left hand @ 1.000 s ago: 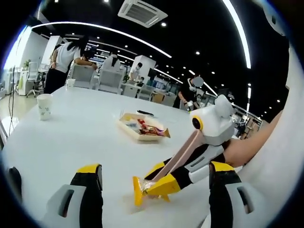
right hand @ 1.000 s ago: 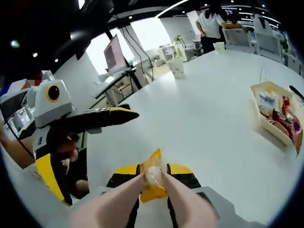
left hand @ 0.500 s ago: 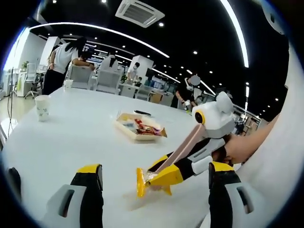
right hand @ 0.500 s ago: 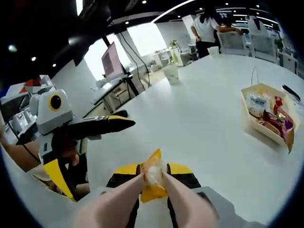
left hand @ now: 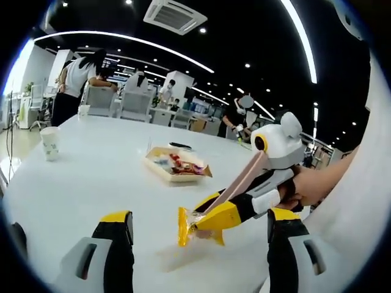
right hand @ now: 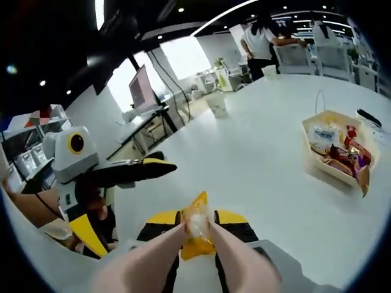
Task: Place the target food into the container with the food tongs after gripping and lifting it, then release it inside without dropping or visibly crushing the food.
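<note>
Yellow-wrapped snack [right hand: 195,227] is pinched between the pink tongs [right hand: 197,235] of the right gripper, lifted above the white counter [right hand: 263,177], well short of the food tray [right hand: 335,152]; left gripper's tongs [left hand: 198,241] hang spread nearby.

The left gripper [left hand: 198,250] had black jaws capped in yellow, set on pale grey housings with dark slots. The right gripper [left hand: 211,221], seen at three o'clock in the left gripper view, wore a white rounded body with a yellow-ringed black disc, black-and-yellow jaws and long pinkish tongs [right hand: 197,244]. A bare hand [left hand: 305,189] gripped it.
</note>
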{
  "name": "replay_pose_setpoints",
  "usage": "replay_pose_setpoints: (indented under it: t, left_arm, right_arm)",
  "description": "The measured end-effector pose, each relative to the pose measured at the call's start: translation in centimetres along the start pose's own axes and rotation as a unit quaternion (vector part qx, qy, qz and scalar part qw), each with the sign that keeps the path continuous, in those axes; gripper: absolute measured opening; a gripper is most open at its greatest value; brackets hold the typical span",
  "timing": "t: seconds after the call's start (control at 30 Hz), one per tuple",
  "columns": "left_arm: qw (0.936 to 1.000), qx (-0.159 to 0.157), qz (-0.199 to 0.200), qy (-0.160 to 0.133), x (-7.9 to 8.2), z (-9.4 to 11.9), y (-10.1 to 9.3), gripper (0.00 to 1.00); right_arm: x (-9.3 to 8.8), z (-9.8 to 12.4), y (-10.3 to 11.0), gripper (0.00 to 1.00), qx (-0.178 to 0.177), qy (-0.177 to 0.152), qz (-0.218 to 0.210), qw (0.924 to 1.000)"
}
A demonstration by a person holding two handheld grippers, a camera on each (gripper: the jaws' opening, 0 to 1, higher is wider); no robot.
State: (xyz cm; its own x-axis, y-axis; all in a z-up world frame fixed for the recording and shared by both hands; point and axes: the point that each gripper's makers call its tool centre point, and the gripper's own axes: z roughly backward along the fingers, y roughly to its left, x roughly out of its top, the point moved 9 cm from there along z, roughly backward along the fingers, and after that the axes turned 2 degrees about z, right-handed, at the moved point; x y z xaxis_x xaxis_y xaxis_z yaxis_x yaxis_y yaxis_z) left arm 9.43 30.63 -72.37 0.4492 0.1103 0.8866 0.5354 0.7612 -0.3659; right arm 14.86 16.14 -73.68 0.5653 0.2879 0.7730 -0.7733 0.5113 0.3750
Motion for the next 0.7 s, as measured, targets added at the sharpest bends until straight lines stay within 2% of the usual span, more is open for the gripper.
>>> replay_pose_setpoints:
  t: [0.17,0.5,0.7]
  left_arm:
    - [1.0,-0.004,0.001,0.004,0.1,-0.4,0.2,0.9]
    - [0.9998,-0.016,-0.009,0.011,0.8,-1.3,0.6,0.9]
    - [0.9994,-0.022,-0.011,0.022,0.3,-1.7,0.3,0.89]
  right_arm:
    - [0.1,0.6,-0.3,0.21,-0.007,-0.002,-0.006,1.0]
    - [1.2,2.6,-1.3,0.21,-0.031,-0.031,-0.015,0.9989]
    - [1.9,3.5,-1.4,0.21,-0.041,-0.049,-0.01,0.9979]
